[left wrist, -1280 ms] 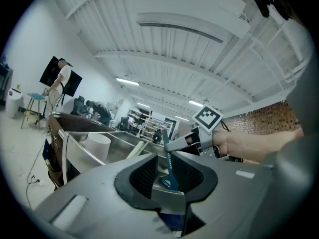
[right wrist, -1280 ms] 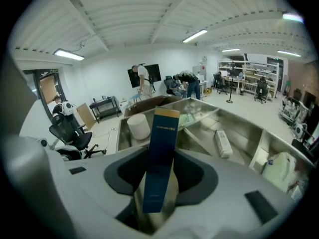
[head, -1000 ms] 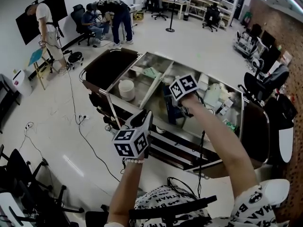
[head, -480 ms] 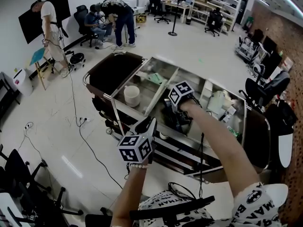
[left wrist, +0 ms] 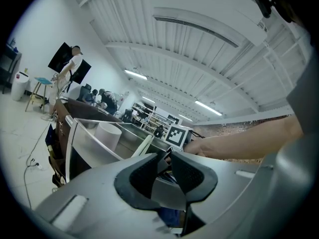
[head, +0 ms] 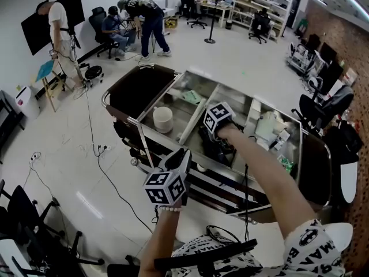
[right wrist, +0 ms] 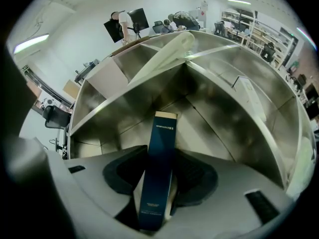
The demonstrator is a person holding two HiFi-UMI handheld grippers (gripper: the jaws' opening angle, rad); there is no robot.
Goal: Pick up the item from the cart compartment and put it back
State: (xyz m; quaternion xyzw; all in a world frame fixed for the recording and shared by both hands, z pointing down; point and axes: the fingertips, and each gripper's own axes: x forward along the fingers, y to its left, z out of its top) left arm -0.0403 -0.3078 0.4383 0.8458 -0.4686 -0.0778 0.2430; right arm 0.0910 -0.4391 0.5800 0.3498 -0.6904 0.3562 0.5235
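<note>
1. The blue box [right wrist: 160, 183] stands upright between the jaws of the right tool [right wrist: 161, 159], down in the middle compartment of the cart [head: 136, 124]. The pads still touch its sides while the jaws are opening.
2. The box has small pale print near its top and its bottom. Both lines are too small to read.
3. The lower end of the box is cut off behind the tool's body. From the head view the box cannot be made out, because the right hand [head: 226, 133] and its marker cube [head: 218, 116] cover it.
4. Bare steel floor shows ahead of the box. Slanted steel walls rise on both sides, and a cream divider [right wrist: 167, 54] runs along the left wall's top edge.
5. The left tool [left wrist: 164, 156] is held outside the cart's near rail. Its jaws are drawn together to a narrow slit with nothing in it.
6. A white tub [head: 162, 119] sits in the left compartment and pale packets [head: 270, 126] in the right. Any labels on them are illegible.
7. Cables [head: 99, 154] trail over the floor left of the cart.
</note>
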